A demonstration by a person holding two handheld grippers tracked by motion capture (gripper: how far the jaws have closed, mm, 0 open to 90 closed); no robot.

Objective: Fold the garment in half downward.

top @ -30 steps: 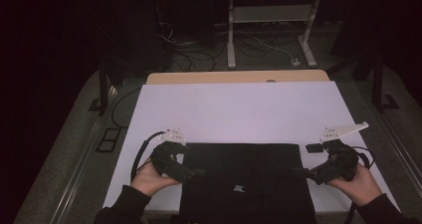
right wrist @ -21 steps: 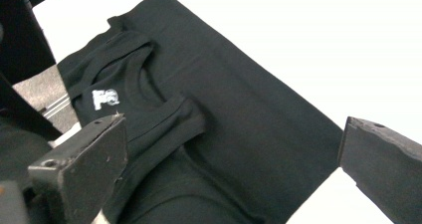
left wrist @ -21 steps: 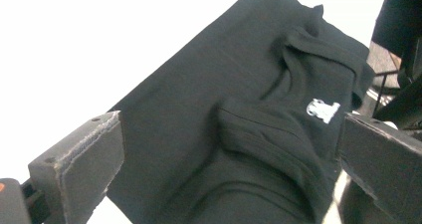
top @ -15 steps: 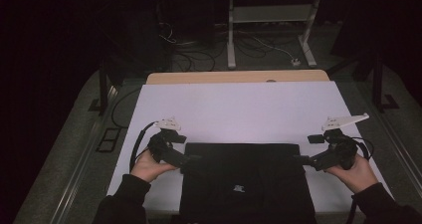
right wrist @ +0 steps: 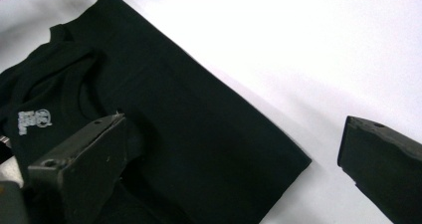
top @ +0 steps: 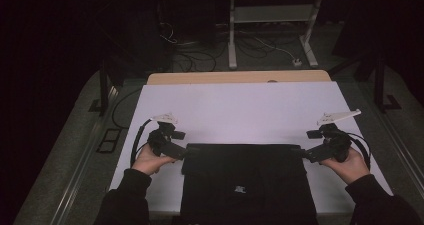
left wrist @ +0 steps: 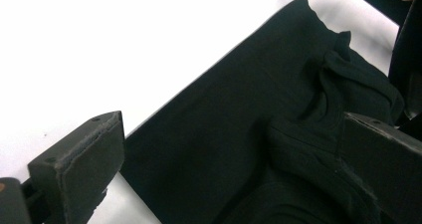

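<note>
Compared with a second ago, both hands have slid up and out, so each hand-held gripper now sits right at a far corner of the folded black T-shirt. The shirt lies flat on the near middle of the bench, hanging a bit over the near edge.

The left hand-held gripper has its jaws wide apart with the bunched corner between them; the right hand-held gripper is also spread, straddling the other corner.

My take: pinch both corners at the same depth and grab all the layers, or the fold will skew when lifted.

The bench top is plain white with a wooden strip behind it. The room is dark, with cables on the floor and a metal-legged stand behind.
</note>
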